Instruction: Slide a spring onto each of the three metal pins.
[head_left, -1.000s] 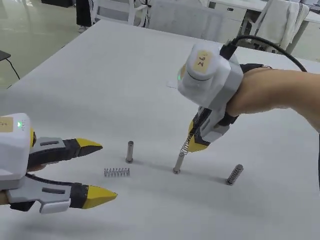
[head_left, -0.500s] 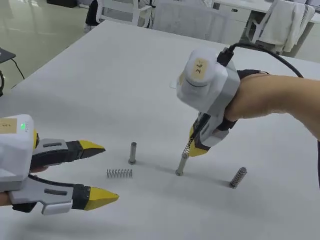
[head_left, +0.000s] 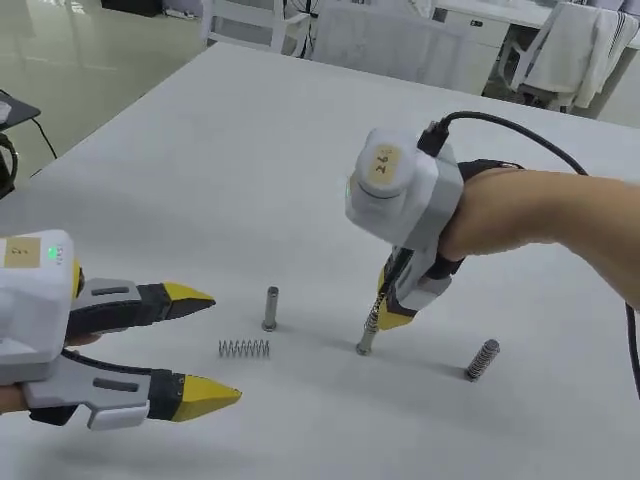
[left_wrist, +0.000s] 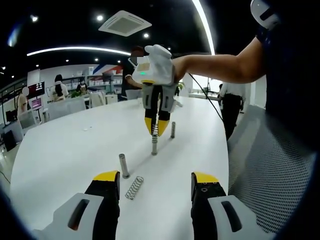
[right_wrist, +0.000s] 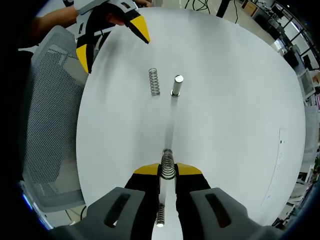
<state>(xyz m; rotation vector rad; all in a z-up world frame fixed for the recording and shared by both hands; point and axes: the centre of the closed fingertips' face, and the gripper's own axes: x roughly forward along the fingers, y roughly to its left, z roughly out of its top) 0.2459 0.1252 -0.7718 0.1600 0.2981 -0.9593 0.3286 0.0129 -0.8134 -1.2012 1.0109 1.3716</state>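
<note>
Right hand-held gripper (head_left: 392, 318) pinches a coiled wire spring (right_wrist: 168, 167) over 1 cylindrical metal pin (head_left: 366, 340); left hand-held gripper (head_left: 218, 347) gapes beside a loose spring (head_left: 244, 348).

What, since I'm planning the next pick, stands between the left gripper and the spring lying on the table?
Nothing visible does. The open left gripper faces the loose spring across bare table; the empty pin stands just beyond it, not between.
</note>
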